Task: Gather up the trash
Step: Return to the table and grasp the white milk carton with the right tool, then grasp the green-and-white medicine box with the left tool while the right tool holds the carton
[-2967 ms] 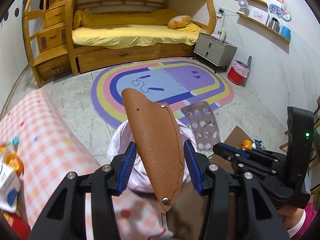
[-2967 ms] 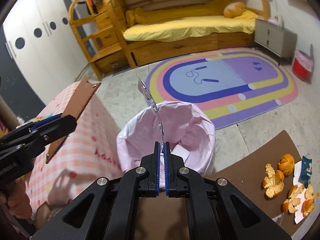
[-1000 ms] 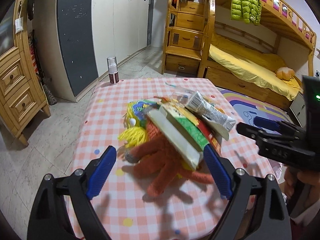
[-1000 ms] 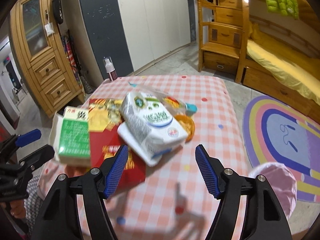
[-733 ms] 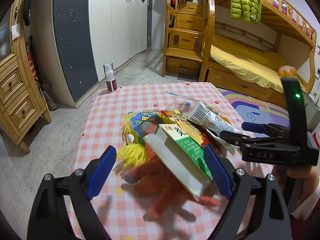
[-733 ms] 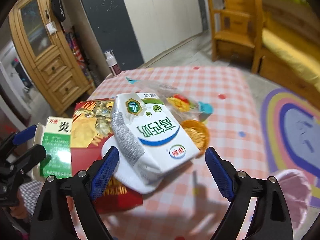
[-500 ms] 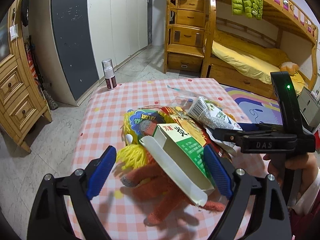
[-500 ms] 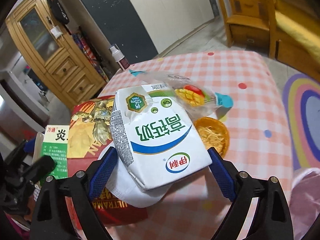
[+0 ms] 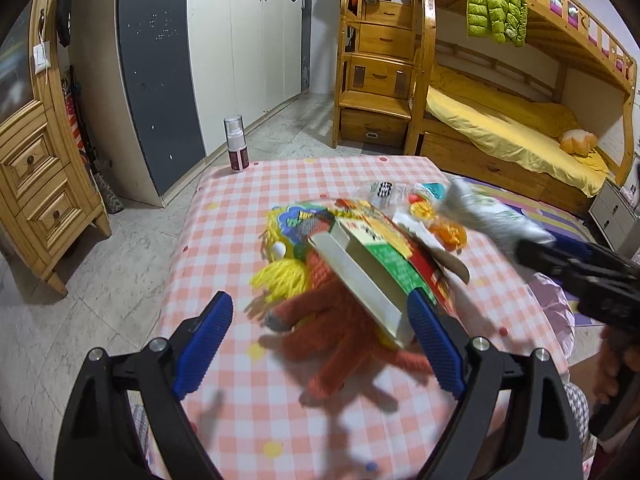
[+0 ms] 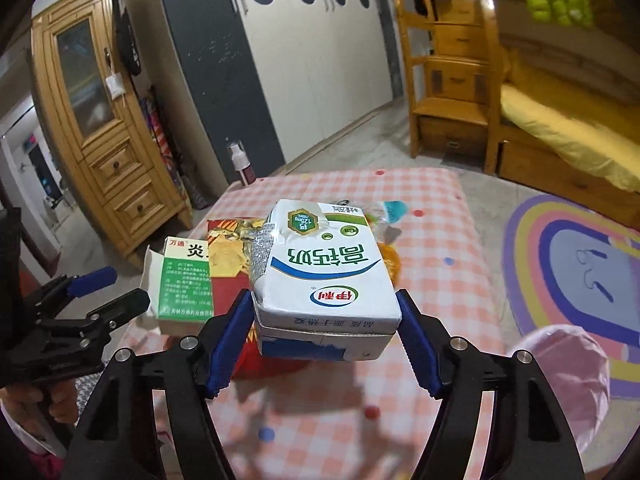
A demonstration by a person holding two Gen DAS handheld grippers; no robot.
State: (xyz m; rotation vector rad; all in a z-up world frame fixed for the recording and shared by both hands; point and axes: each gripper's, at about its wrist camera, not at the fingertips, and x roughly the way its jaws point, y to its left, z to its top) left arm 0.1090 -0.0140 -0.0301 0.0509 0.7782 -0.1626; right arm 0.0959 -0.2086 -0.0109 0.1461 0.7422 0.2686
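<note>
**Milk carton clamped, medicine box waiting between wide tongs**

The right gripper [image 10: 326, 330] has just been closing its jaws, and the white milk carton [image 10: 322, 276] sits between the blue pads, which press on both of its flanks (the carton's printed face reads upside down in this view). The carton is lifted clear of the pink checked tablecloth [image 10: 432, 248], with its shadow falling on the cloth at about 6 o'clock from it. At 9 o'clock from the carton lies a green and white medicine box [image 10: 185, 280], partly on top of a red snack packet [image 10: 228, 248].

In the left wrist view the left gripper [image 9: 320, 338] stands wide open, holding nothing. Its right pad is just beside the near end of the medicine box [image 9: 370, 276]; whether they touch cannot be told. The left pad is well apart from everything. The box leans over an orange knitted toy [image 9: 332, 332] with yellow yarn hair [image 9: 282, 282], which lies between the pads. At 2 o'clock from the box, the blurred milk carton [image 9: 492, 216] is seen in the right gripper's black fingers. A small spray bottle [image 9: 236, 144] stands at the cloth's far corner, at 11 o'clock. A pink bag-lined bin [image 10: 568, 364] shows at 4 o'clock in the right wrist view.
</note>
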